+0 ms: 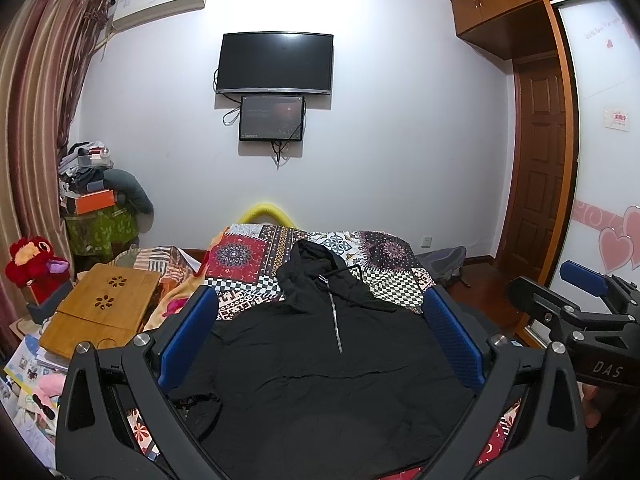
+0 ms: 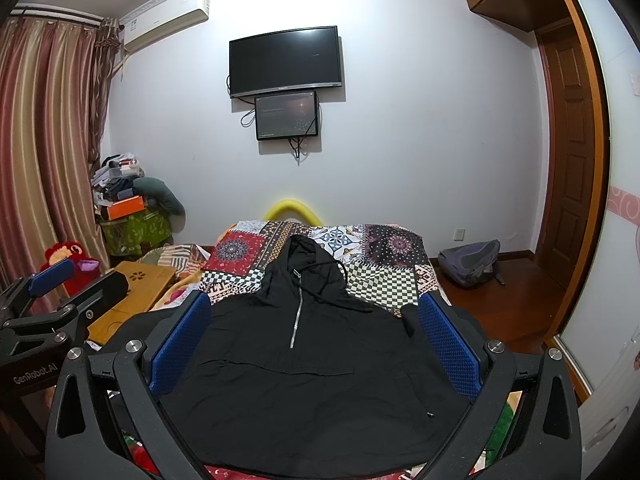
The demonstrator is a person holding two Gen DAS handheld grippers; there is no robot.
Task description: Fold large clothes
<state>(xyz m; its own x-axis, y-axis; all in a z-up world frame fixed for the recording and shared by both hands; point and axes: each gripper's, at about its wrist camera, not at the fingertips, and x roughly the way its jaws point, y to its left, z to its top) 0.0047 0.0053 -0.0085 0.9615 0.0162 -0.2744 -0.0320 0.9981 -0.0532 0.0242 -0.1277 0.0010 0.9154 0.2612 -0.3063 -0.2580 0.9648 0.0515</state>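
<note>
A black zip hoodie (image 1: 320, 368) lies flat, front up, on a patchwork bedspread (image 1: 248, 264), hood pointing to the far wall. It also shows in the right wrist view (image 2: 304, 360). My left gripper (image 1: 320, 320) is open and empty, held above the hoodie's body, its blue pads (image 1: 188, 336) wide apart. My right gripper (image 2: 316, 320) is open and empty above the hoodie too. The right gripper shows at the right edge of the left wrist view (image 1: 576, 304); the left one at the left edge of the right wrist view (image 2: 60, 300).
A bamboo lap desk (image 1: 104, 308) and a red plush toy (image 1: 32, 264) lie left of the bed among clutter. A grey backpack (image 2: 470, 262) sits on the wood floor at the right. A TV (image 1: 276, 62) hangs on the far wall.
</note>
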